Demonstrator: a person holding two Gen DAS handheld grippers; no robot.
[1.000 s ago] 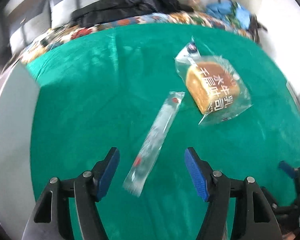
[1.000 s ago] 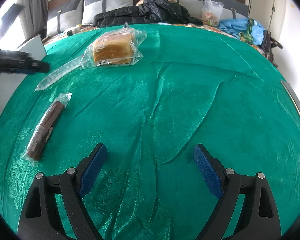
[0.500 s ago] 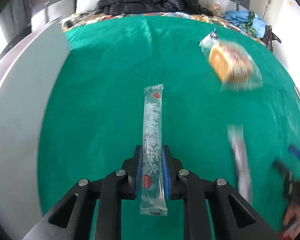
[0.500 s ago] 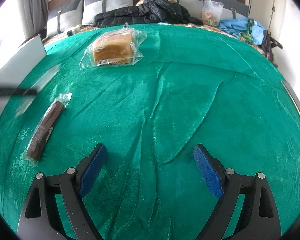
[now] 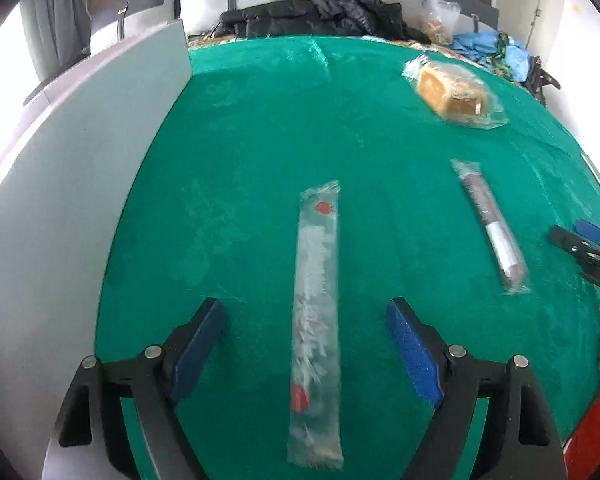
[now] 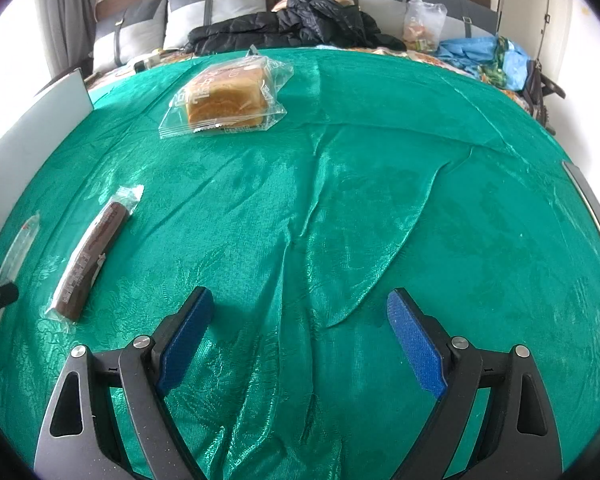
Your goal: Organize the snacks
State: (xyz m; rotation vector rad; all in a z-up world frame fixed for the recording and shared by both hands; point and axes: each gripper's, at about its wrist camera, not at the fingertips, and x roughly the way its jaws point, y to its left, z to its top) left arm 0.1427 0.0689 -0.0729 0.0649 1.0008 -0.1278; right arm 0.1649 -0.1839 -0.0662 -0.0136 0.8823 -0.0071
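Green cloth (image 5: pixel 260 128) is carrying a clear stick packet (image 5: pixel 316 304), blurred, apparently lying free near its left edge between the left gripper's (image 5: pixel 306 344) opening jaws. Right gripper (image 6: pixel 300 332) is hanging released, empty; chocolate bar (image 6: pixel 90 256) is lying beside.

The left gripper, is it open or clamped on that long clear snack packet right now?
Open and opening: the left gripper pads stand clear of the long clear packet, which lies flat between them.
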